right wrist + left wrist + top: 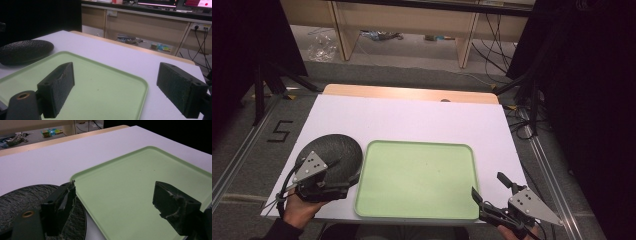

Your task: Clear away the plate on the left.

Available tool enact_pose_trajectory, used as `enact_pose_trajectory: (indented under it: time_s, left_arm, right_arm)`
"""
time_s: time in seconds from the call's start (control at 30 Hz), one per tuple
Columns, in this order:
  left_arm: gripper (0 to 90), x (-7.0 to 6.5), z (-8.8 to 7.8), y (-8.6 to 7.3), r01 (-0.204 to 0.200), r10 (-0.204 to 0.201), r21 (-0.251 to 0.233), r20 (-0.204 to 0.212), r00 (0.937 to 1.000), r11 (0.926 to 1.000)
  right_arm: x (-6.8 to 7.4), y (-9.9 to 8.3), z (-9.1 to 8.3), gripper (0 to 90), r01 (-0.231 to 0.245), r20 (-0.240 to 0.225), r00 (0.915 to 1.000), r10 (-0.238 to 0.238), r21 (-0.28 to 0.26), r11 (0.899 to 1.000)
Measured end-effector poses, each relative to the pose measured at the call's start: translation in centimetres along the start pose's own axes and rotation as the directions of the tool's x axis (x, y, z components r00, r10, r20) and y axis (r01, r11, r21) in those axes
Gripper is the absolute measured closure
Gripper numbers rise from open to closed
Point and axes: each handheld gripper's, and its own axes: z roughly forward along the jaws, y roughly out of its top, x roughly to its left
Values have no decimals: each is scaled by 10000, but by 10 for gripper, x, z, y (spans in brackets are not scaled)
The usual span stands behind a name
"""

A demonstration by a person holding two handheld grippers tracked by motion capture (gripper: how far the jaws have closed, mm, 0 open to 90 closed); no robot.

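A pale green tray [417, 180] lies at the front middle of the white table. A dark, rough round plate [337, 147] sits just left of it, its edge close against the tray's rim. My left gripper [349, 182] hovers over the plate's near side, open and holding nothing. In the left gripper view one jaw hangs above the plate [22, 197] and the other above the tray [130, 187]. My right gripper [488, 185] stands open at the tray's front right corner. Its jaws straddle the tray [100, 82] rim, with the plate [25, 51] far off to the left.
The white table top [412, 117] ends in a wooden strip [412, 93] at the far edge. Beyond it are a wooden bench, cables and floor clutter [382, 36]. Dark stands [262, 85] flank both sides of the table.
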Motion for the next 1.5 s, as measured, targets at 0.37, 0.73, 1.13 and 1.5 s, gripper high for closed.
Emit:
enact_pose_trajectory:
  time_s: [0.37,0.73,1.13,1.5]
  left_arm:
    - [180,2,0,0,38,-38,-29,-61,10000,10000]
    - [185,22,3,0,414,-416,-59,-530,9977,9991]
    - [220,75,30,-2,1568,-1531,891,-478,9871,9836]
    - [202,122,38,-5,2478,-2348,1472,-1001,9669,9576]
  right_arm:
    - [0,0,0,153,39,-26,10000,-38,29,10000]
    - [1,0,1,153,8,-49,10000,-9,-133,9999]
    - [2,0,1,153,59,-125,9999,-61,-137,9999]
    - [1,0,0,154,91,-21,10000,-91,-79,9999]
